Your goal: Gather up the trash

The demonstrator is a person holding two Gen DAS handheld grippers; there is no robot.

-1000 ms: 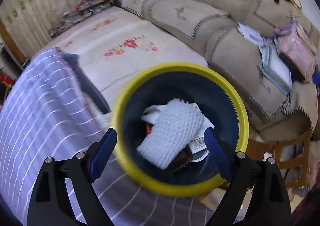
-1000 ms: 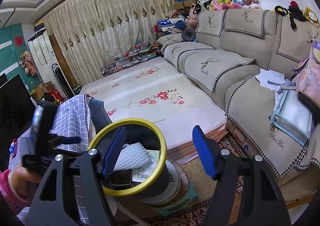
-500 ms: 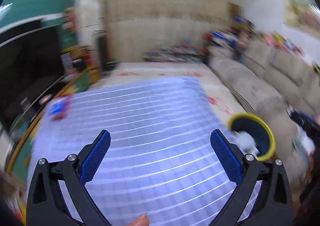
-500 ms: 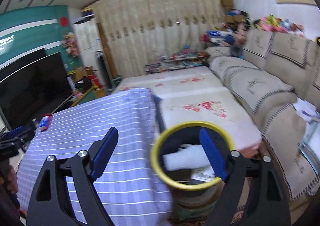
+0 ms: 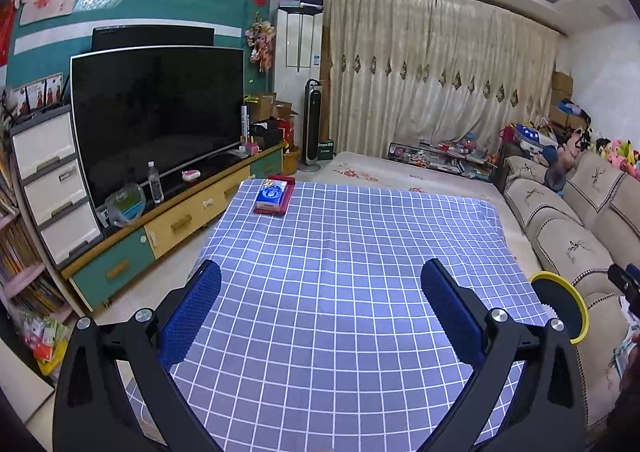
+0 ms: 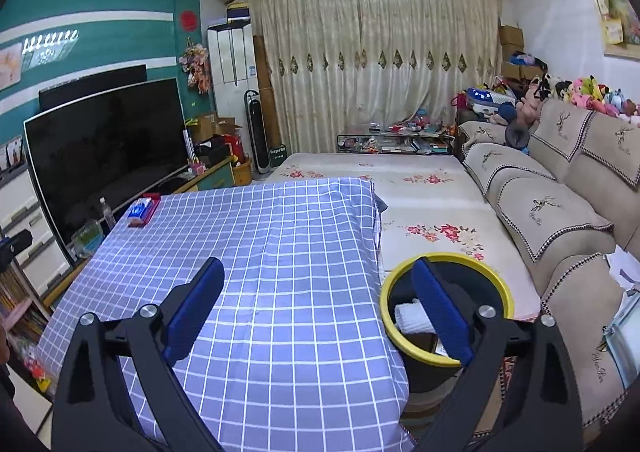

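A dark bin with a yellow rim stands on the floor at the table's right side, with a white foam net and other scraps inside. In the left wrist view the bin shows small at the far right. My left gripper is open over the blue checked tablecloth, with nothing between its fingers. My right gripper hovers above the cloth's right edge. Its jaws are opening and empty, and its right finger overlaps the bin in the picture.
A blue tissue pack on a red tray lies at the table's far left corner. A large TV on a low cabinet lines the left wall. A beige sofa and a floral mat fill the right.
The left view swung from right above the bin to over the table, leaving the bin far right. The right view turned left onto the table. Both grippers' jaws spread wider.
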